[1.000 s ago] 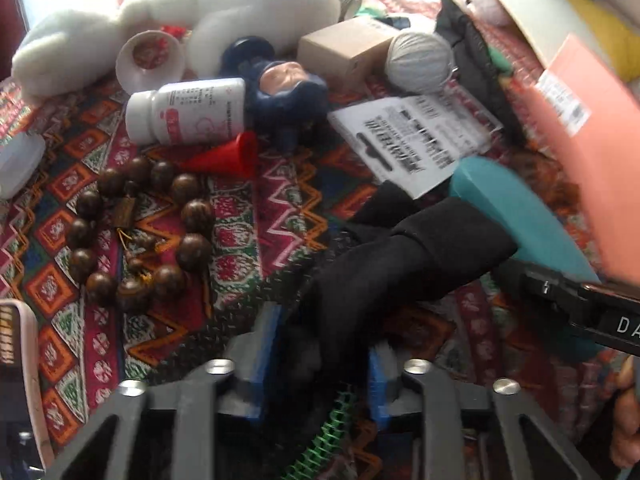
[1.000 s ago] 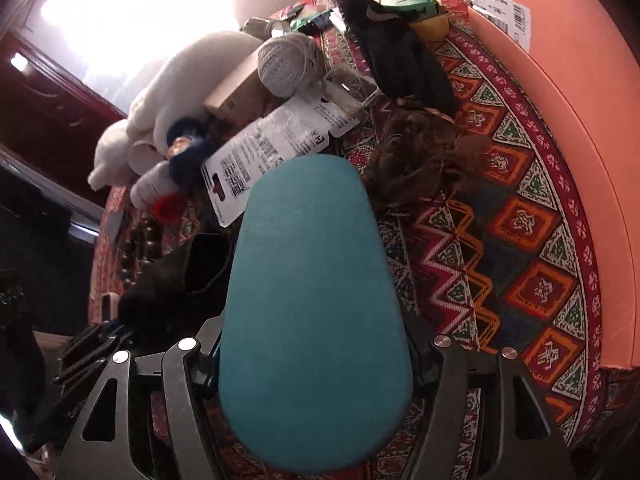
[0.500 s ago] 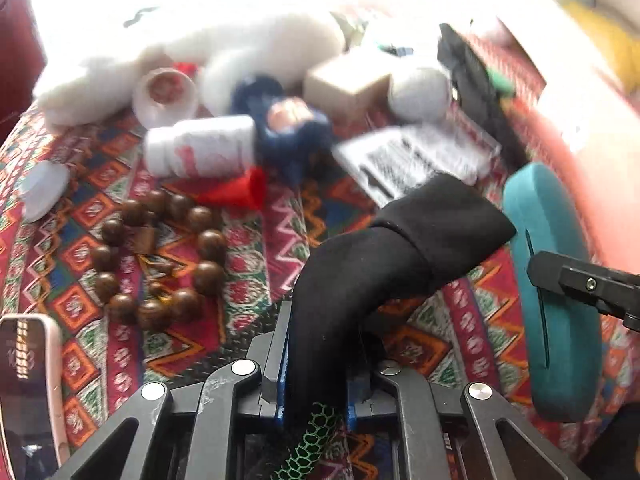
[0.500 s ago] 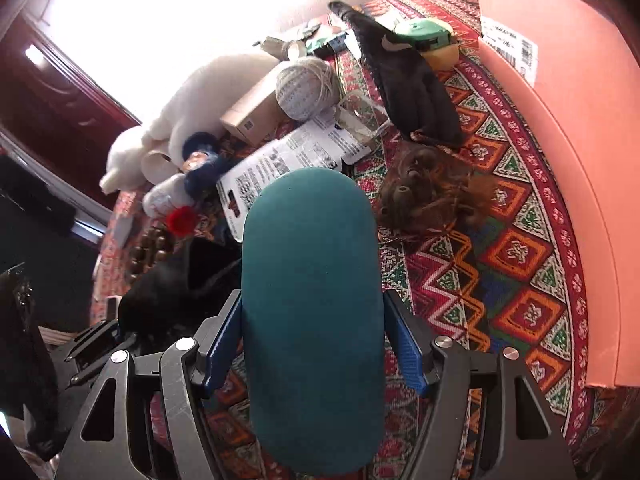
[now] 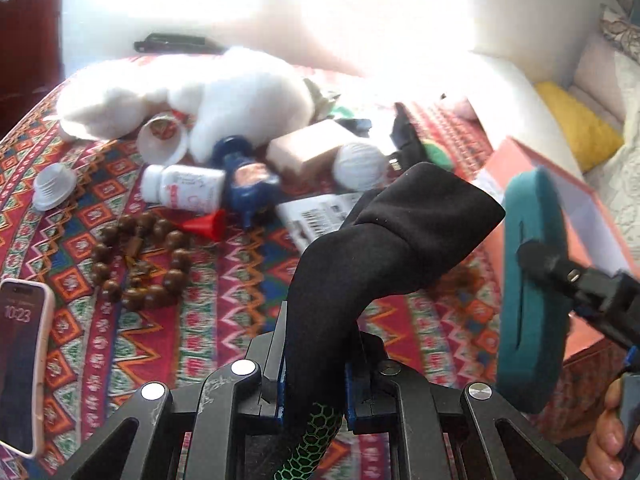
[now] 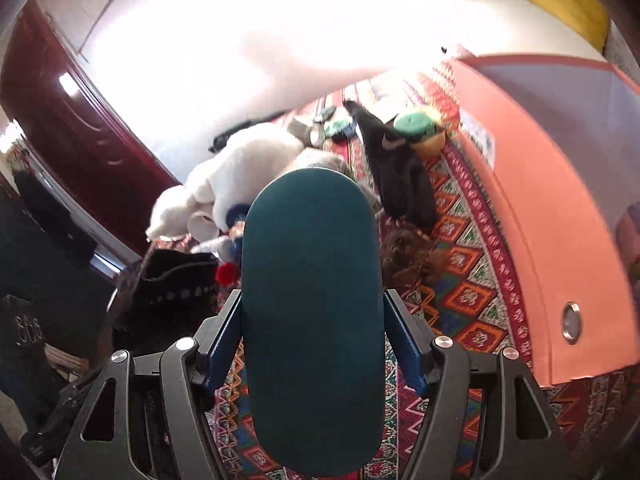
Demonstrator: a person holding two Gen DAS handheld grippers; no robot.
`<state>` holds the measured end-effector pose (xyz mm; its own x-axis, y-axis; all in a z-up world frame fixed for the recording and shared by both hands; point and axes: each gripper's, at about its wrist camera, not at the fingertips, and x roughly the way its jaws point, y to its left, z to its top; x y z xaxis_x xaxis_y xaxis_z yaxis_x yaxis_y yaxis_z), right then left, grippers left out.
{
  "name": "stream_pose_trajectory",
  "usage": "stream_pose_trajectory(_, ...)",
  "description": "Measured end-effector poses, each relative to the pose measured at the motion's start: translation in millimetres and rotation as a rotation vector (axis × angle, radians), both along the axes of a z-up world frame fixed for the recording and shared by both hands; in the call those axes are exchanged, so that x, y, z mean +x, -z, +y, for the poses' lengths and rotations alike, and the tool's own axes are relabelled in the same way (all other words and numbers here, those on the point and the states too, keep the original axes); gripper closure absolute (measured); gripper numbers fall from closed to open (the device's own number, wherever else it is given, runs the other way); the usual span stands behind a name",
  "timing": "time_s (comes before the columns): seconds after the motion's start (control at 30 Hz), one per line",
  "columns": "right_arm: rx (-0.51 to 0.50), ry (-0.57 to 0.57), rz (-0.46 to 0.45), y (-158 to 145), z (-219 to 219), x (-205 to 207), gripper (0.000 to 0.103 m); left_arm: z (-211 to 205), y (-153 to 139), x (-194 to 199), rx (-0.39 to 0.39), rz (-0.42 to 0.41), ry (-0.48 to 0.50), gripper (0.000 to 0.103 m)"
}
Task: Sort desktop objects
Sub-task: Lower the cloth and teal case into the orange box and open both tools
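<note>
A black glove (image 5: 404, 240) is pinched tight between the narrow jaws of the left gripper (image 5: 316, 396), its cuff drooping forward above the patterned cloth (image 5: 132, 344). A teal case (image 6: 312, 320) is clamped across its width by the right gripper (image 6: 312, 344), whose jaws stand wide around it, the case jutting straight ahead of the fingers. In the left view the case is seen on edge to the right of the glove, just in front of the orange box (image 6: 552, 216).

The step in hand is judged to be the carrying of both things to that box, which lies ahead and to the right of the right gripper. Both loads should be kept clear of the clutter ahead: the plush (image 5: 224, 92), the bottle (image 5: 184, 192) and the beads (image 5: 140, 264). The limp glove should be lifted high enough that its hanging end is not dragged across the box rim. The case should be brought over the opening before being released, and neither grip should be loosened until the rim has been cleared.
</note>
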<state>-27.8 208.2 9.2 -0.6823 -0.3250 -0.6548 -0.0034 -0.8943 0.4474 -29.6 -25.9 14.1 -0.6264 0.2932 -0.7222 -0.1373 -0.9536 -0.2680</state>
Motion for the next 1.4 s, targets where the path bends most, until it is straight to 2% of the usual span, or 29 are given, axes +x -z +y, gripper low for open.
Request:
stream_pose_trajectory(0.27, 0.053, 0.164, 0.241, -75, 41, 44, 0.032, 61, -46, 7, 0.017, 0.089, 0.104, 0.088)
stream_pose_trajectory(0.43, 0.04, 0.292, 0.327, -108, 82, 58, 0.032, 113, -78, 5, 0.022, 0.145, 0.191, 0.088)
stream_pose_trajectory(0.53, 0.051, 0.369, 0.359, -116, 106, 69, 0.032, 143, -92, 2, 0.029, 0.166, 0.239, 0.088)
stream_pose_trajectory(0.63, 0.073, 0.433, 0.365, -115, 130, 81, 0.032, 173, -102, -4, 0.041, 0.172, 0.287, 0.088)
stream_pose_trajectory(0.9, 0.039, 0.515, 0.323, -94, 189, 96, 0.032, 244, -111, -12, 0.045, 0.168, 0.393, 0.088)
stream_pose_trajectory(1.13, 0.059, 0.579, 0.316, -86, 224, 99, 0.032, 270, -105, -33, 0.05, 0.156, 0.41, 0.088)
stream_pose_trajectory(1.4, 0.086, 0.609, 0.284, -77, 240, 92, 0.032, 302, -78, -56, 0.045, 0.106, 0.432, 0.088)
